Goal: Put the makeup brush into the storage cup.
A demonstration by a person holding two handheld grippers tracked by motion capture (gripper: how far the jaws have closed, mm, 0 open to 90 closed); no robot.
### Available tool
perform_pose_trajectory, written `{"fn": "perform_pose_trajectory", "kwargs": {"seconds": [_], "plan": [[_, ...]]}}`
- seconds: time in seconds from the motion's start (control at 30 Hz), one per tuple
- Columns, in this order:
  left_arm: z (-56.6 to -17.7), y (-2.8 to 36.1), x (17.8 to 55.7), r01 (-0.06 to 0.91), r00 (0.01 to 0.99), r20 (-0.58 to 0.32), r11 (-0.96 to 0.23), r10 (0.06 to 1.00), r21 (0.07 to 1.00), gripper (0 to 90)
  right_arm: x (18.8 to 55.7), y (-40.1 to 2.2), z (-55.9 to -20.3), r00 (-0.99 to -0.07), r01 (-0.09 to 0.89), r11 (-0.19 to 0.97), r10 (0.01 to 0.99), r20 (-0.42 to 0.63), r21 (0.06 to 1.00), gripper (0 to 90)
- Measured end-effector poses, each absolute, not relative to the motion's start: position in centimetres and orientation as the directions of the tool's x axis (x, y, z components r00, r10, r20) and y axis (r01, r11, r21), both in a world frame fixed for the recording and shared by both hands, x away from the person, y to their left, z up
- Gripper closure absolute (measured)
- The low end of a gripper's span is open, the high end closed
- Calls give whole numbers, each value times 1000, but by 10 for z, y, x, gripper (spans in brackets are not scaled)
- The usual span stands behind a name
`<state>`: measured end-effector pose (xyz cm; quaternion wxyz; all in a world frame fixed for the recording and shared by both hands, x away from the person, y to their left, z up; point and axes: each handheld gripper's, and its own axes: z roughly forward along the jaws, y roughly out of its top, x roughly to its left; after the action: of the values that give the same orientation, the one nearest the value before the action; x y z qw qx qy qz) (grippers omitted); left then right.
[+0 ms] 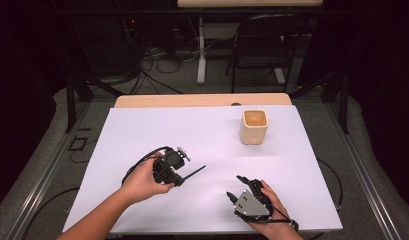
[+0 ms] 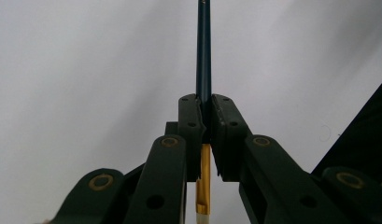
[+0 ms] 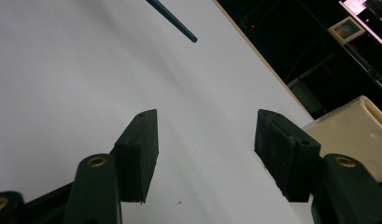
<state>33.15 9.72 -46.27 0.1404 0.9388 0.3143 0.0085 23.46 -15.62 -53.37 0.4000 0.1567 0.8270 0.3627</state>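
Pen (image 2: 203,51) in left gripper (image 2: 205,119), mid-sheet, far from edges.

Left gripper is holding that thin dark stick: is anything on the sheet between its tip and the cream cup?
Nothing visible. The left gripper is shut on the stick, whose tip points right over the bare white sheet. The cream cup stands farther back to the right; the right gripper, jaws apart, sits nearer the person, off that line.

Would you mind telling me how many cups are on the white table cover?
1. The cream cup stands upright toward the far right of the white cover, apart from both grippers; it also shows at the right edge of the right gripper view. Nothing suggests another is hidden.
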Motion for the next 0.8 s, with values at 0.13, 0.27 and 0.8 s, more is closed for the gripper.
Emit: {"fn": "perform_pose_trajectory", "kwargs": {"seconds": [0.13, 0.27, 0.8], "plan": [[-464, 91, 329, 571, 815, -69, -777, 575, 264, 830, 234, -153, -535, -635, -39, 714, 522, -570, 699, 399], [-466, 86, 327, 561, 823, -73, -786, 564, 259, 830, 234, -151, -536, -641, -51, 726, 503, -580, 686, 401], [-463, 86, 327, 554, 828, -65, -794, 557, 250, 830, 238, -136, -531, -639, -146, 809, 362, -679, 569, 458]]}}
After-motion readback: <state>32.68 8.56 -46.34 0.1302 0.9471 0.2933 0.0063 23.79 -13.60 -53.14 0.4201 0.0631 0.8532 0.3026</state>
